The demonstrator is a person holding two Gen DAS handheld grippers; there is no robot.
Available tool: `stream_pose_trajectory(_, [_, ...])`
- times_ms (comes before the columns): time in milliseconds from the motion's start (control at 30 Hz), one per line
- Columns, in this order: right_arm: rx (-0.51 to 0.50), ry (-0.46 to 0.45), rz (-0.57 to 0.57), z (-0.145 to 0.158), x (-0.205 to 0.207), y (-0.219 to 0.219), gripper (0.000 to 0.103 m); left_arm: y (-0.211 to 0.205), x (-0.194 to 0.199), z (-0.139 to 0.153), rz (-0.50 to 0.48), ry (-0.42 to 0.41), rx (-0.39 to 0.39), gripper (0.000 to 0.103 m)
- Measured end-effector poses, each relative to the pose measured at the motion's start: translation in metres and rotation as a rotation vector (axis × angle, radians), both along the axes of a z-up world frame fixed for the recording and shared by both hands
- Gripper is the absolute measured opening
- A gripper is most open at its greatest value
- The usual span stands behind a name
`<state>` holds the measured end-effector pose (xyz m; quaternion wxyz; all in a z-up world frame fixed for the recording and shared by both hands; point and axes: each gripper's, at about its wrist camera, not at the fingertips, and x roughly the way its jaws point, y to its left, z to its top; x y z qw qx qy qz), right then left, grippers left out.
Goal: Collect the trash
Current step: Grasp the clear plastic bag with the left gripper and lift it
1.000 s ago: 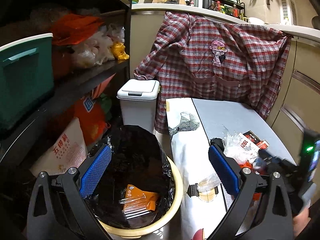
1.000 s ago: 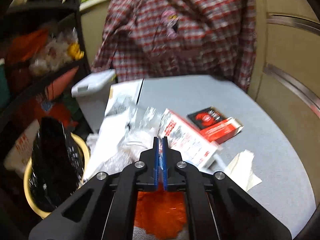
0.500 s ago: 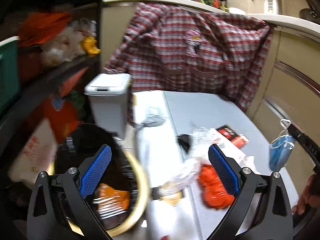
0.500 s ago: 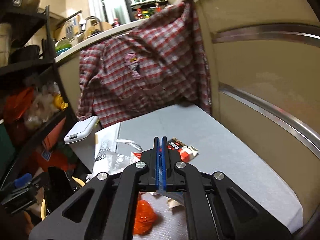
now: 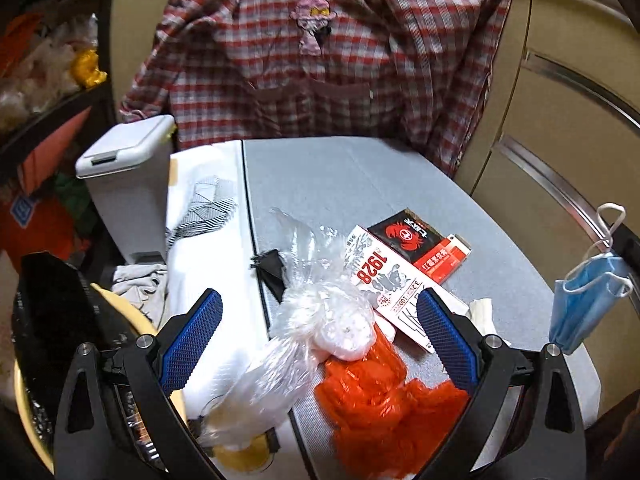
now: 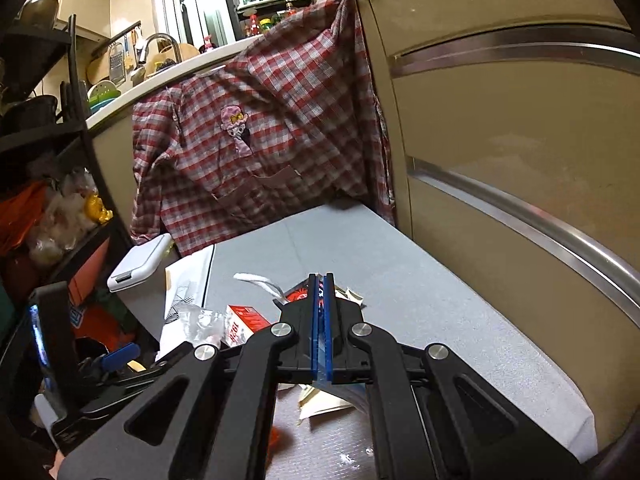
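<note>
My left gripper [image 5: 318, 300] stands open above a heap of trash on the grey table [image 5: 340, 176]. The heap holds a crumpled clear plastic bag [image 5: 320, 304], an orange plastic bag [image 5: 376, 396], a white "1928" carton [image 5: 384, 276] and a red and black packet [image 5: 420, 240]. Neither blue pad touches anything. My right gripper [image 6: 320, 280] is shut on a blue face mask [image 5: 588, 304], which hangs in the air off the table's right edge. One white ear loop [image 6: 260, 282] sticks out past the pads.
A yellow basin lined with a black bag [image 5: 52, 320] sits low on the left, beside a white lidded bin [image 5: 124, 148]. A plaid shirt [image 5: 320, 60] hangs behind the table. Shelves with bags fill the left. Beige cabinet fronts [image 6: 520, 140] close the right.
The left gripper swung right and down, from over the black-lined basin to over the table's trash heap. The right gripper lifted away from the heap with the blue mask hanging from it.
</note>
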<state>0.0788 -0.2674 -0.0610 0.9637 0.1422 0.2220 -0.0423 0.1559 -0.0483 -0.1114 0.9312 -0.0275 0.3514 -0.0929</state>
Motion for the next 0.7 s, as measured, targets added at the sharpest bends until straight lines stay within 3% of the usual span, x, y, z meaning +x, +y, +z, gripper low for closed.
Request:
stream_pose_trajectory(233, [0.012, 0.025, 0.001, -0.01, 0.005, -0.005, 0.002, -0.007, 0.017, -0.022, -0.017, 0.071, 0.024, 0.075])
stream_pose_trajectory(300, [0.013, 0.028, 0.005, -0.011, 0.005, -0.005, 0.002, -0.005, 0.022, -0.029, -0.019, 0.106, 0.021, 0.061])
stream_pose_trajectory(367, [0.017, 0.03, 0.009, -0.012, 0.006, -0.004, 0.002, -0.001, 0.022, -0.032, -0.011, 0.117, -0.007, 0.057])
stream_pose_trajectory(500, [0.013, 0.022, 0.011, -0.011, 0.004, -0.003, 0.002, 0.003, 0.014, -0.02, -0.007, 0.06, 0.002, 0.049])
stream_pose_trajectory(700, [0.035, -0.015, 0.025, -0.005, -0.004, -0.003, 0.002, 0.015, -0.012, 0.021, 0.016, -0.044, 0.007, 0.048])
